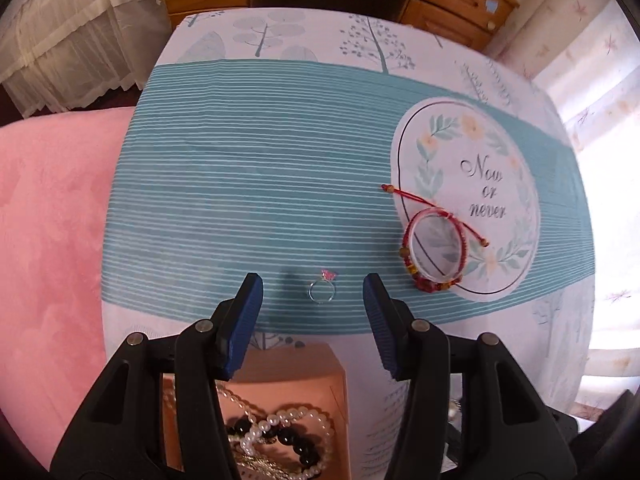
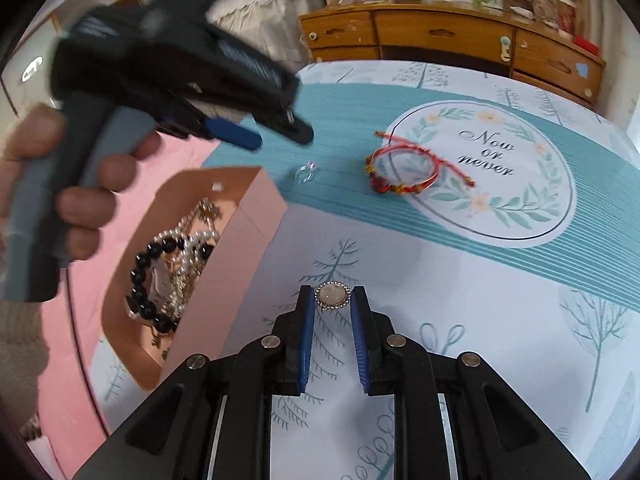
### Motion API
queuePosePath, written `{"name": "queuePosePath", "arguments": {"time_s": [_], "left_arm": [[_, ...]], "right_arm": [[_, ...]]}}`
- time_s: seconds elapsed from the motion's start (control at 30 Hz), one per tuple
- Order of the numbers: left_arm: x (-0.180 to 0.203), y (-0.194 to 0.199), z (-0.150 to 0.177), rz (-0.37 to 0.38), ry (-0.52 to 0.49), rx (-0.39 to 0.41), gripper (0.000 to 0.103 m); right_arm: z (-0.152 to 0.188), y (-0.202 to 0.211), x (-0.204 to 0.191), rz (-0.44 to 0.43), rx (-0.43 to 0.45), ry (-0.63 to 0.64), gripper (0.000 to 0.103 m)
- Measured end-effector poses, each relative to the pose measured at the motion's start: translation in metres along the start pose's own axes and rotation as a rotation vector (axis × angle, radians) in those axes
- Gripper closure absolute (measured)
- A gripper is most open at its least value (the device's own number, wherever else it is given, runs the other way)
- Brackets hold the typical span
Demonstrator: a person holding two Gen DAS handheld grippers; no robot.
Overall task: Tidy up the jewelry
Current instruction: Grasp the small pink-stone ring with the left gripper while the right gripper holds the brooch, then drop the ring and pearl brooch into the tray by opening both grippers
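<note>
Two grippers over one printed tablecloth (image 1: 280, 184), teal-striped with tree motifs and a round "Now or never" medallion; items listed left to right.

Pink surface (image 1: 52, 208): plush, lying beyond the cloth's left edge.

Left hand (image 2: 76, 196): fingers wrapped round the grey handle of the left gripper (image 1: 313, 284), seen blurred in the right wrist view. Its jaws stand apart with nothing between the blue pads; in the left wrist view the tips sit either side of the small ring without touching it.

Pink box (image 2: 256, 204): open-topped card, at the near-left of the cloth. Contents: a black bead bracelet (image 2: 140, 280), a pearl strand (image 1: 280, 424) and some gold-toned chain, tangled together.

Small ring (image 1: 322, 290): thin silver band with a pink stone, lying flat on the teal stripes just beyond the box.

Right gripper (image 2: 331, 300): jaws drawn close, blue pads pressing on a round pendant (image 2: 332, 297) with a pale stone face and a rim of small sparkling stones. The piece is held at the fingertips, over the white tree-printed part of the cloth, to the right of the box.

Red bracelet (image 1: 434, 252): woven cord with mixed beads, two loose cord ends with bead tips, lying on the medallion's left edge, well apart from the ring.

Wooden drawers (image 2: 440, 40): along the far side of the room.
</note>
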State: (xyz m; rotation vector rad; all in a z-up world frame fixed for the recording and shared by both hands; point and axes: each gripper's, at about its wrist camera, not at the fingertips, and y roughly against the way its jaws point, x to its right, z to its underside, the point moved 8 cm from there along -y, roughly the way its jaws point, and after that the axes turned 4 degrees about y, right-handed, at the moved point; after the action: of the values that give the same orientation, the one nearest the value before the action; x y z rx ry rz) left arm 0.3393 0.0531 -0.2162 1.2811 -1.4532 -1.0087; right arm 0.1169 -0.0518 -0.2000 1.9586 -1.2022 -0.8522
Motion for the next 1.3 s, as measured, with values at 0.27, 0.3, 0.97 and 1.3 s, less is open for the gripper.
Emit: {"name": "queuePosePath", "arguments": {"time_s": [0.27, 0.3, 0.97, 1.3], "left_arm": [[0.008, -0.024, 0.001, -0.028, -0.049, -0.056, 0.071], [0.007, -0.026, 0.0, -0.031, -0.048, -0.058, 0.071], [-0.008, -0.019, -0.005, 0.001, 0.036, -0.042, 0.095], [-0.017, 0.078, 0.02, 0.059, -0.001, 0.109, 0.095]], "right_arm": [[-0.001, 0.012, 0.001, -0.015, 0.018, -0.014, 0.085], [-0.001, 0.013, -0.001, -0.016, 0.02, -0.014, 0.085], [-0.003, 0.021, 0.0, -0.01, 0.039, -0.018, 0.085], [-0.017, 0.049, -0.021, -0.049, 0.093, -0.006, 0.085]]}}
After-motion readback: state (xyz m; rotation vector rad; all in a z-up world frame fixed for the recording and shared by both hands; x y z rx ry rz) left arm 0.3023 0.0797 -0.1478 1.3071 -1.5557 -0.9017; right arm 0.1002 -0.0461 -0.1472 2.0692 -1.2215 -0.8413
